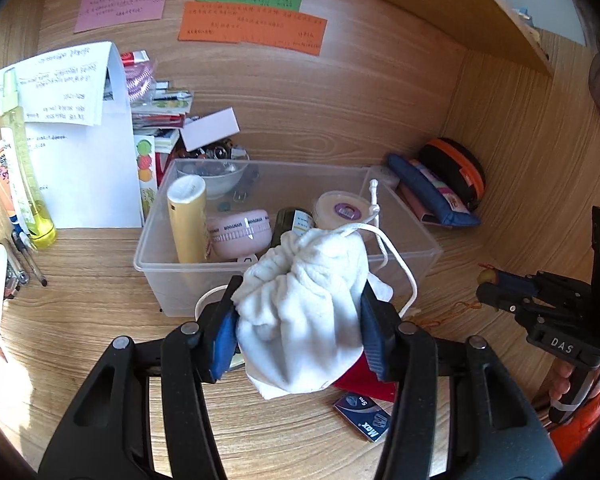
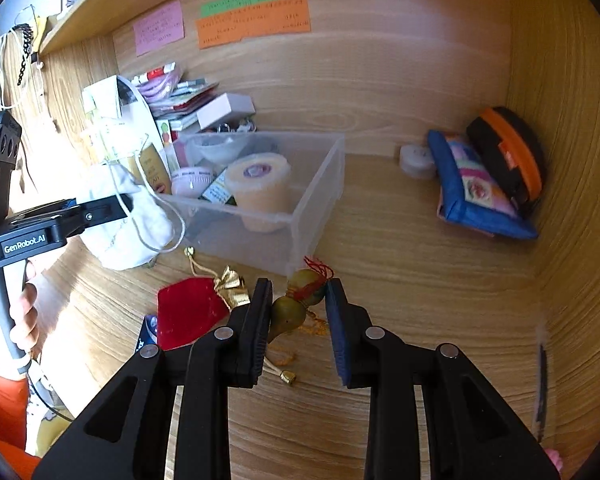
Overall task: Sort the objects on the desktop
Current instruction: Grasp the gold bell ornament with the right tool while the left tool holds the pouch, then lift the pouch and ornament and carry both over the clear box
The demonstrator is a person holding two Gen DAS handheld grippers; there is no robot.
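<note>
Left wrist view: wooden desk [image 1: 80,292] w/ clear plastic bin [image 1: 404,256] at centre, holding a yellow tube [image 1: 188,220], pink timer [image 1: 240,234], dark bottle [image 1: 294,220] and lidded tub [image 1: 342,208]. Your left gripper [image 1: 300,316] is clamped on both sides of a white drawstring pouch [image 1: 306,312], held off the desk just in front of the bin's near wall; its cord [image 1: 396,264] hangs down on the right. Red velvet pouch [image 2: 190,318] w/ gold top lies flat on the desk near the bin. Right wrist view: your right gripper [image 2: 298,316] is closed narrow on a small green gourd charm [image 2: 296,308] w/ red thread, pads touching it, just in front of the bin's near corner. Small blue box [image 1: 364,416] lies beside the red pouch.
</note>
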